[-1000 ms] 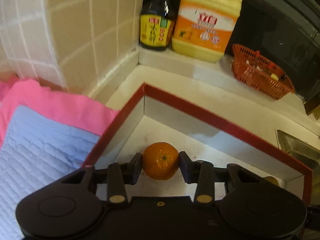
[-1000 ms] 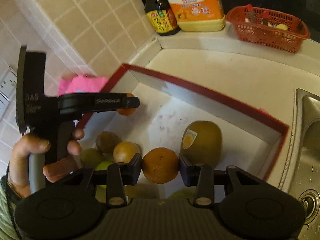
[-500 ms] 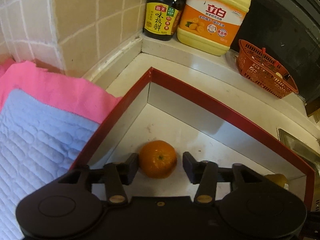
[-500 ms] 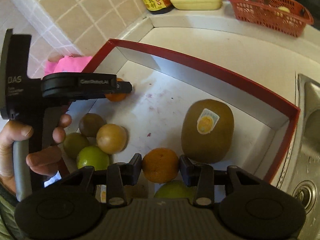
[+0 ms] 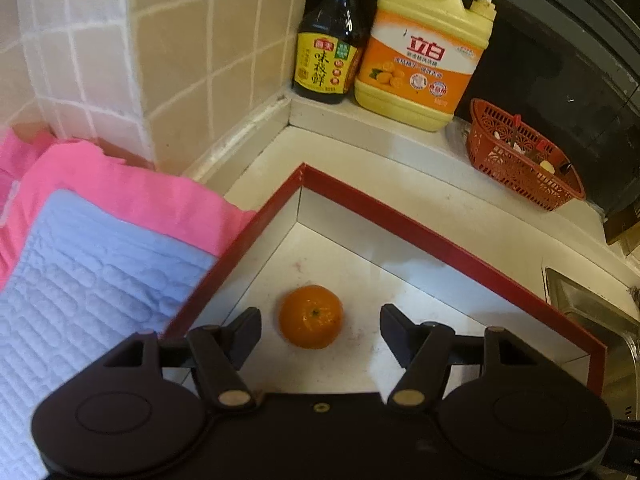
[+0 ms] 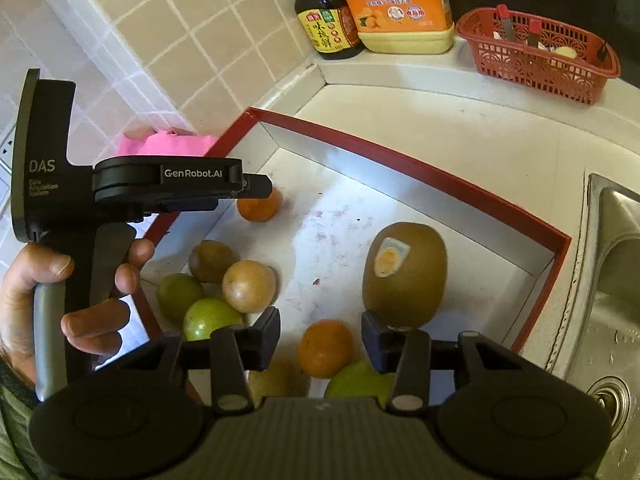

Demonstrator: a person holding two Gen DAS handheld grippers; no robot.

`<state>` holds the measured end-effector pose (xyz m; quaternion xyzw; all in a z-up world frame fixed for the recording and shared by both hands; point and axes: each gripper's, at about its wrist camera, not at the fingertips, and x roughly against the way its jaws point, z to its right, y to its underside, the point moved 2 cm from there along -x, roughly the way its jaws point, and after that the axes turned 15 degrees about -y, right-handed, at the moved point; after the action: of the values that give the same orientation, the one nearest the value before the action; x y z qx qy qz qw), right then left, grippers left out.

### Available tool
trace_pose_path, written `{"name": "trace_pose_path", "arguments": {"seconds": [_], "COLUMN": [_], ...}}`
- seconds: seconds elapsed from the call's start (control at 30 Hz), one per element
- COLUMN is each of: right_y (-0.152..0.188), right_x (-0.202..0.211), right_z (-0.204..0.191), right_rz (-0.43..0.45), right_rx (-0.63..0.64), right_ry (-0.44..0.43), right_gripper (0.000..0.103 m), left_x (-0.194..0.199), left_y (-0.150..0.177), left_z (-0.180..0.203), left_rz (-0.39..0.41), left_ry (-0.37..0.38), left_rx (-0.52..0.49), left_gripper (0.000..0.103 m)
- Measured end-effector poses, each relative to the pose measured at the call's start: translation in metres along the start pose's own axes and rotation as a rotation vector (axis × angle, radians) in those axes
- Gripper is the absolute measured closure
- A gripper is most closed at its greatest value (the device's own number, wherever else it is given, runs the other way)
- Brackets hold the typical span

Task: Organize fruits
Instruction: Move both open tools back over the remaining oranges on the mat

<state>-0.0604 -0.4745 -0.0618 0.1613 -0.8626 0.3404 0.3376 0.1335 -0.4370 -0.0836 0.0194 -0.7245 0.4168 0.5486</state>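
Reading the printed matter first: the left hand-held gripper [image 6: 256,184] carries white lettering, "DAS" on its upright body and "GenRobot.AI" along its top arm, with smaller lines under "DAS" too fine to read. The yellow detergent jug [image 5: 424,52] has an orange label with red Chinese characters and pictured citrus; beside it, touching or nearly so, stands a dark sauce bottle [image 5: 326,40] with a yellow label in Chinese script. A large kiwi [image 6: 404,272] wears a small oval sticker whose print is unreadable.

Both hand-held grippers stand wide apart and hold nothing. In the left wrist view, a mandarin [image 5: 311,316] lies on the white floor of the red-rimmed tray [image 5: 440,240], between the left fingers but clear of both, near the tray's far left corner. In the right wrist view, the right hand-held gripper [image 6: 320,338] frames a second mandarin [image 6: 325,348], which sits in the gap without touching either finger, with the kiwi just beyond the right finger and a green fruit [image 6: 358,380] against it below. A cluster of green and brown round fruits [image 6: 224,288] lies to the left.

A red basket [image 6: 536,56] sits on the surface [image 6: 460,132] by the bottles; a pink cloth [image 5: 132,200] lies left of the tray.
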Motion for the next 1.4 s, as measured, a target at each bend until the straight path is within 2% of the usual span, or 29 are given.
{"name": "trace_pose_path", "arguments": {"seconds": [0.3,0.53,0.67,0.77,0.93,1.07,1.2,1.4], "right_y": [0.005,0.017,0.019,0.013,0.001,0.0,0.008,0.029], "right_x": [0.023,0.034,0.036,0.042,0.045,0.034,0.018,-0.011], "right_z": [-0.019,-0.04,-0.058,-0.071,-0.095,-0.123,-0.154,-0.201], "right_rz": [0.024,0.017,0.015,0.041,0.076,0.067,0.044,-0.005], "right_rx": [0.055,0.116,0.176,0.224,0.278,0.326,0.381,0.452], "right_ry": [-0.035,-0.054,-0.082,-0.076,-0.103,-0.147,-0.189,-0.235], "right_gripper": [0.056,0.053,0.051,0.046,0.045,0.045,0.045,0.046], "left_x": [0.043,0.082,0.109,0.135,0.176,0.201,0.217,0.22], "left_y": [0.005,0.024,0.044,0.059,0.086,0.111,0.139,0.176], "left_z": [-0.005,-0.029,-0.059,-0.09,-0.15,-0.191,-0.22,-0.251], "left_rz": [0.062,0.127,0.155,0.186,0.23,0.243,0.239,0.209], "left_ry": [-0.031,-0.044,-0.077,-0.125,-0.213,-0.274,-0.32,-0.342], "left_rx": [0.016,0.064,0.119,0.163,0.279,0.369,0.428,0.476], "left_gripper": [0.025,0.025,0.025,0.025,0.025,0.025,0.025,0.025]}}
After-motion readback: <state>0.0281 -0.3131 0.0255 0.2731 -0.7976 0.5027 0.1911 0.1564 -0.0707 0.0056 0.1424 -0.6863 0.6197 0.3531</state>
